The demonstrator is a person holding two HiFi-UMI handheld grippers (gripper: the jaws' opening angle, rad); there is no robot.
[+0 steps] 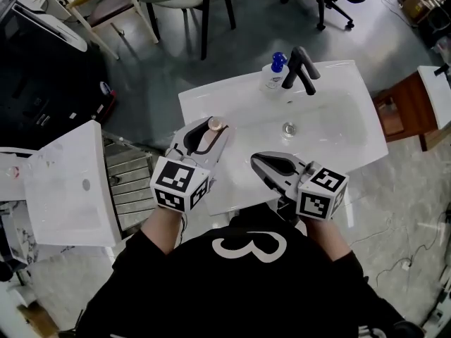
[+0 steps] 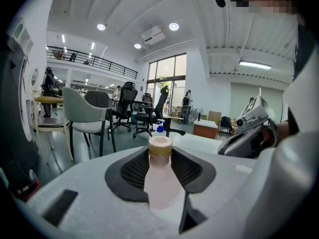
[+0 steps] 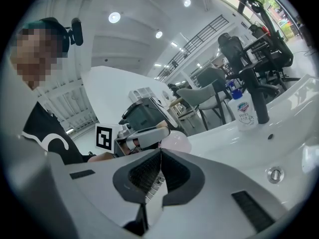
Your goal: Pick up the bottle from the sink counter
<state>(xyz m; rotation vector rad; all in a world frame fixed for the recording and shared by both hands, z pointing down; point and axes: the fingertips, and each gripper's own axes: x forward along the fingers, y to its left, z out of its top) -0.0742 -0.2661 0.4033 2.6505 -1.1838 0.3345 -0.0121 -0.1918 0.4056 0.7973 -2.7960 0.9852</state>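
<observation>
Over the sink counter (image 1: 338, 97), the left hand-held gripper (image 1: 206, 132) clamps a pale-pink, tan-capped bottle (image 2: 160, 183).

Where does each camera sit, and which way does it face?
Head view: on the person's head, facing steeply down at the sink counter; arms, left hand-held gripper and right hand-held gripper show.
Left gripper view: on that hand-held gripper, facing along jaws shut on the pink bottle toward chairs; the right hand-held gripper shows.
Right gripper view: on that hand-held gripper, facing past shut, empty jaws toward the faucet; the person's shirt shows.
Shared: head and right gripper views show the faucet.
</observation>
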